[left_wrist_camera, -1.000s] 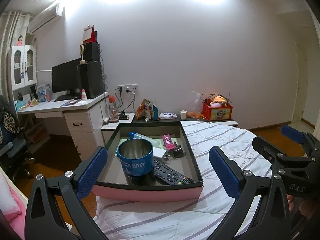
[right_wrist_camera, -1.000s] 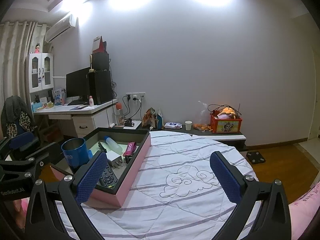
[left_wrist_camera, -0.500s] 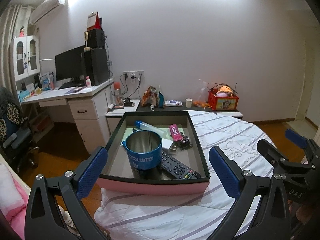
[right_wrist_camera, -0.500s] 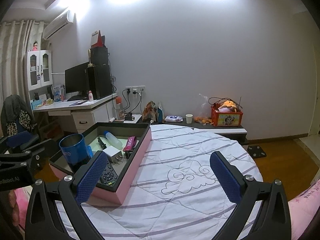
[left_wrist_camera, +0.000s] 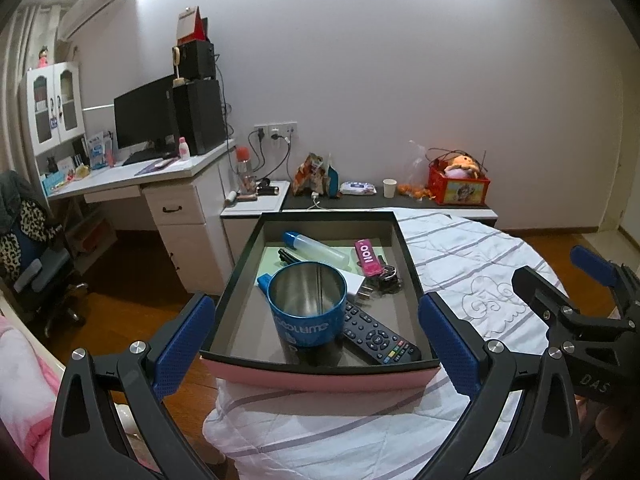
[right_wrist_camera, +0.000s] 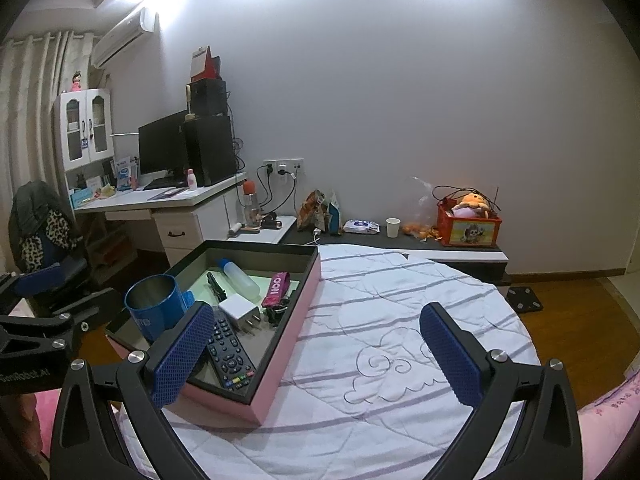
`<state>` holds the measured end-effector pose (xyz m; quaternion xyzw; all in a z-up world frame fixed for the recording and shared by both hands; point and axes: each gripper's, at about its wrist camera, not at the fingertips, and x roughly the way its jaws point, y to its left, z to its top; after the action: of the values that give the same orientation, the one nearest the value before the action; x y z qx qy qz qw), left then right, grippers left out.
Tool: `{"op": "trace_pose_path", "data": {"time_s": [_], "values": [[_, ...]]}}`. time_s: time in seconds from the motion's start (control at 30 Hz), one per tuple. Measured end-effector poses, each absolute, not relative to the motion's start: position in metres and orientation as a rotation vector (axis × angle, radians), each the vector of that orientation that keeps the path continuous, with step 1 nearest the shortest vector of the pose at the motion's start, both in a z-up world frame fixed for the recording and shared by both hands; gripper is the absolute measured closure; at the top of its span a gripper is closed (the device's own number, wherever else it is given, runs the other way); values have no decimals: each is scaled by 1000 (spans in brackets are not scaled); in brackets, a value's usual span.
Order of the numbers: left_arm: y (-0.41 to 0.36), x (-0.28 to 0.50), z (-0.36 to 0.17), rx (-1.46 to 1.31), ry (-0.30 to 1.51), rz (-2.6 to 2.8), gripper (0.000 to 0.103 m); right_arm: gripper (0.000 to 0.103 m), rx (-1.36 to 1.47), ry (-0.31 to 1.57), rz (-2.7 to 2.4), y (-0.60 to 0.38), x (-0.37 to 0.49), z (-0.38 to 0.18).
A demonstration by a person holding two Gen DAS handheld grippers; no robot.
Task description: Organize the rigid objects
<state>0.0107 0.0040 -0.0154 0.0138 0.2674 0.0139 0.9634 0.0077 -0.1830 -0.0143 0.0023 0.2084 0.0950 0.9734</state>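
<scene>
Leftmost, left hand-held gripper spread wide and empty before pink-sided tray on quilted bed. Inside tray, blue mug upright near front, clear bottle lying slantwise behind it, pink tag pointing toward far wall, black remote with long axis running diagonally toward front right corner, partly tucked behind mug. Rightmost, right hand-held gripper likewise wide open, holding nothing, over bare quilt beside tray.

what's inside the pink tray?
In the pink tray: blue mug, empty steel interior; black remote; white charger; clear bottle; pink tag with keys; black pen. The mug hides the floor beneath it.
</scene>
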Motion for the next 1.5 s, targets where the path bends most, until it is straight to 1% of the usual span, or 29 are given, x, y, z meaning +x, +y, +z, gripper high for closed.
{"op": "trace_pose_path", "data": {"time_s": [0.47,0.63,1.5], "values": [[3,6,-14,6,468,31,0,0,24,408,200,-187,12,-17],[-4,1,-14,50,439,57,0,0,19,377,205,-188,4,-15],[-7,-37,-2,48,344,58,0,0,20,282,222,-191,-25,2]]}}
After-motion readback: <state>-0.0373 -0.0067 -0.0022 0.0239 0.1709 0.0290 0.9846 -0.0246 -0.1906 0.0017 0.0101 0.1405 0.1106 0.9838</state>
